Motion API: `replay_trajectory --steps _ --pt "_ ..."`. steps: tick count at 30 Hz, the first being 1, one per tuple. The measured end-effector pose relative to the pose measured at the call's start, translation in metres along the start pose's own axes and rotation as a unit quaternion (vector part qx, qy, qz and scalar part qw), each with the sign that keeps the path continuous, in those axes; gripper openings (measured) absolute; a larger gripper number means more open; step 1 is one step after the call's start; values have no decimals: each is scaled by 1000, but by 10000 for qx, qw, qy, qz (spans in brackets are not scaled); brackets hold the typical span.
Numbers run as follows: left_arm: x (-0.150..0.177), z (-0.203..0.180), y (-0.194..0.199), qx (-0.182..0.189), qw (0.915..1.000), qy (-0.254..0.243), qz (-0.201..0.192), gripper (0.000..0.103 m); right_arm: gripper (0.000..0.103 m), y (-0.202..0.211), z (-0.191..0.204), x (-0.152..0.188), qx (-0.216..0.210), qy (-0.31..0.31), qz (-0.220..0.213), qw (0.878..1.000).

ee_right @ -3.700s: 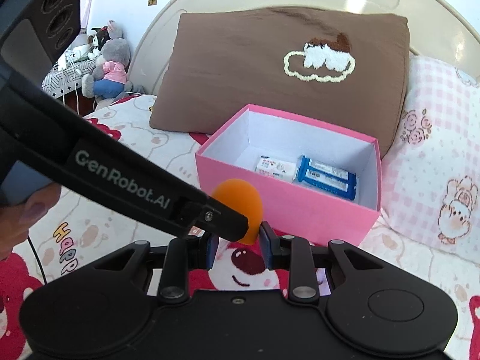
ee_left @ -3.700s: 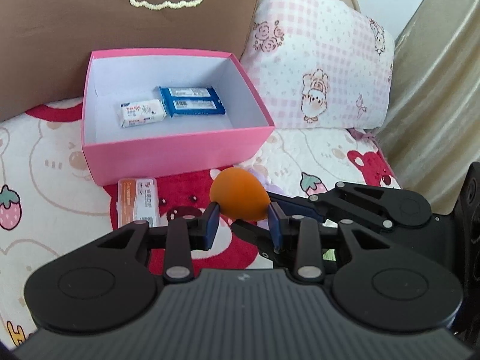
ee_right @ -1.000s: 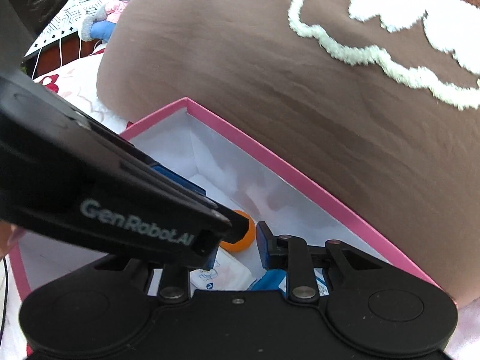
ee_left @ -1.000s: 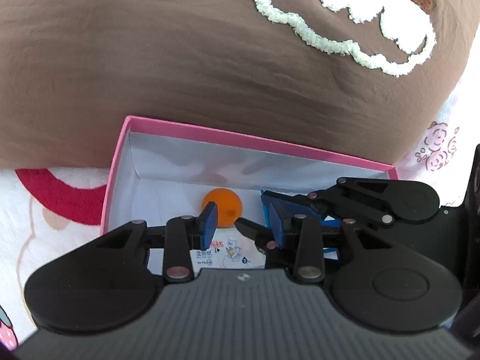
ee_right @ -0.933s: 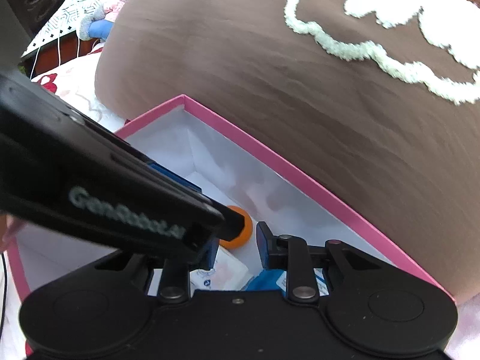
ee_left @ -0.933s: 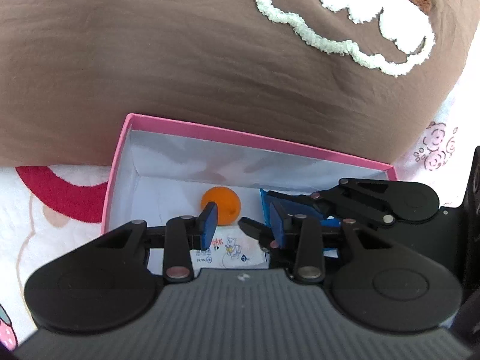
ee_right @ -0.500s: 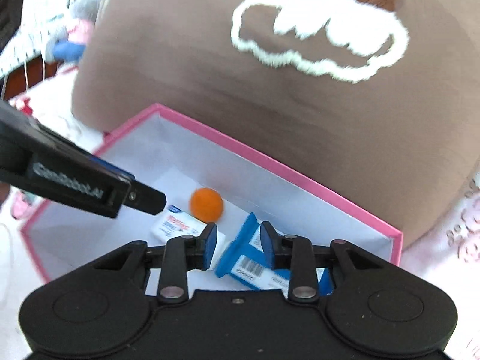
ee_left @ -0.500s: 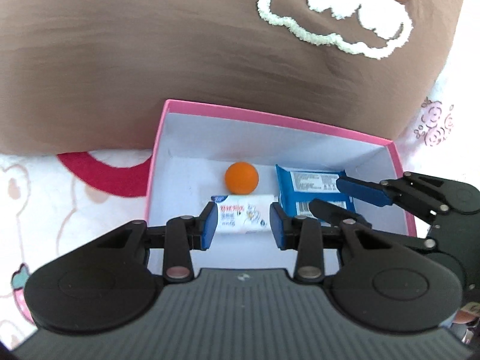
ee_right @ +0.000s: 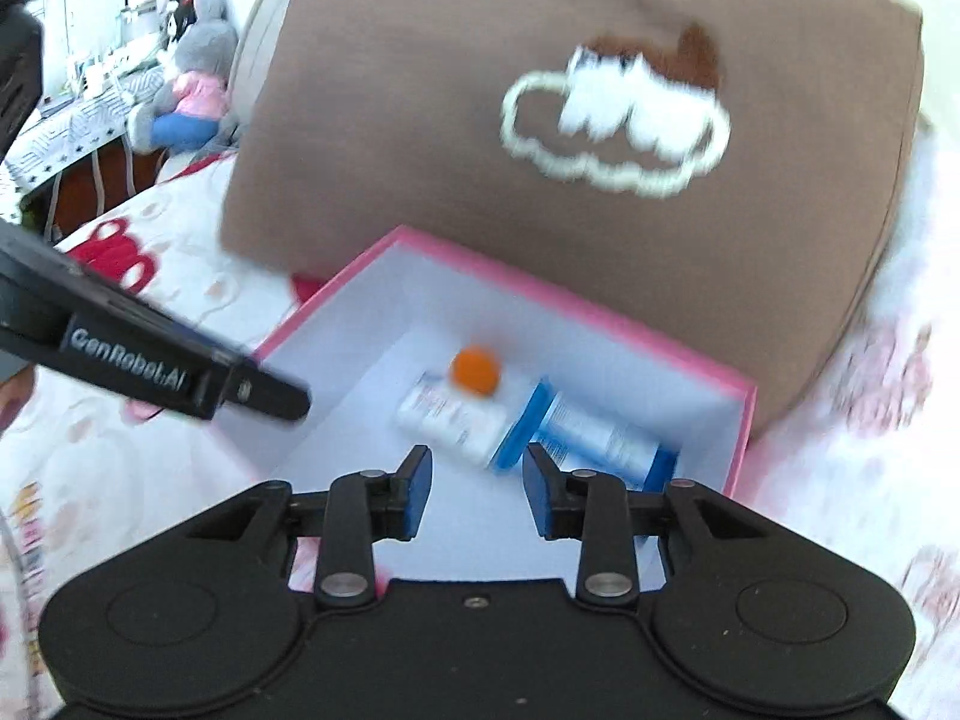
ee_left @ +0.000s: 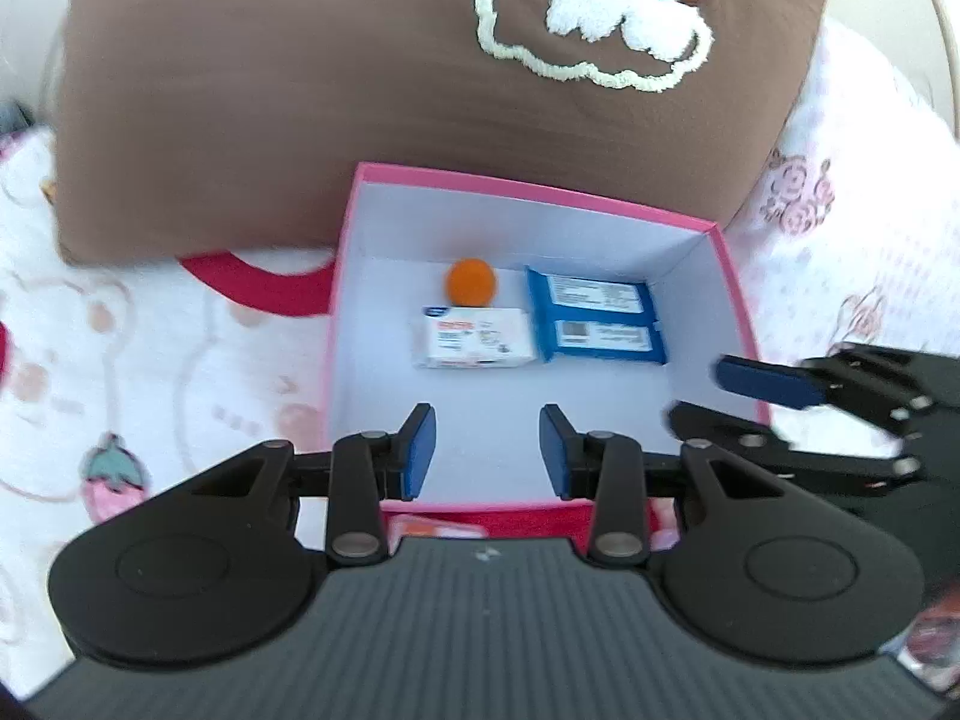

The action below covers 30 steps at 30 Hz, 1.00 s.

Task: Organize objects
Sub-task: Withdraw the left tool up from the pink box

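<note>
One orange ball (ee_left: 471, 282) lies inside the pink box (ee_left: 522, 185), near the box's far wall and clear of both grippers. Just in front of it lies one white packet (ee_left: 474, 338), touching or nearly touching it, and beside that, toward the box's right wall, one blue packet (ee_left: 597, 324). That makes three things in the box. A fourth, an orange-and-white packet (ee_left: 435, 527), lies outside on the bedspread (ee_left: 150, 348) against the box's near wall. The left gripper (ee_left: 487, 450) hangs over the near edge of the box, its jaws apart with nothing between them. The right gripper (ee_right: 474, 489) has just been opening; its jaws also stand apart and empty. One brown pillow (ee_left: 360, 72) leans behind the box.
</note>
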<state>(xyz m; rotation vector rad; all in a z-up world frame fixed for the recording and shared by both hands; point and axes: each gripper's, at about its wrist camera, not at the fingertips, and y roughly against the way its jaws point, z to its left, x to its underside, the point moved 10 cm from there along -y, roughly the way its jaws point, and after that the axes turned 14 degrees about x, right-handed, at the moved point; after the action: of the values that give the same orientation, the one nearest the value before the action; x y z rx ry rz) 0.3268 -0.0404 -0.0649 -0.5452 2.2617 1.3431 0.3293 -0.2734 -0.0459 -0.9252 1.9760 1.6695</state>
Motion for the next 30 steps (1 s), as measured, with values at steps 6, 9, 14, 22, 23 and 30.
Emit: replay_trajectory --steps 6,9,14,22,23,30 --pt "26 -6 25 -146 9999 -20 79 36 38 27 6 12 -79 -204 -87 9997" --pt "37 -10 35 -138 9998 4 109 37 41 47 10 20 -66 -156 -192 9997" --pt "49 -23 54 -97 9997 -157 176 39 43 73 14 30 -145 -194 -335 9991" --pt "65 -41 87 -22 9993 -366 20 39 52 111 12 40 64 -372 -495 9981" --pt "69 -43 91 -50 9991 -410 9 39 53 116 13 41 83 -351 -499 9981" --pt "83 -49 105 -59 9992 -386 -29 40 96 136 9 60 123 -520 -471 9975"
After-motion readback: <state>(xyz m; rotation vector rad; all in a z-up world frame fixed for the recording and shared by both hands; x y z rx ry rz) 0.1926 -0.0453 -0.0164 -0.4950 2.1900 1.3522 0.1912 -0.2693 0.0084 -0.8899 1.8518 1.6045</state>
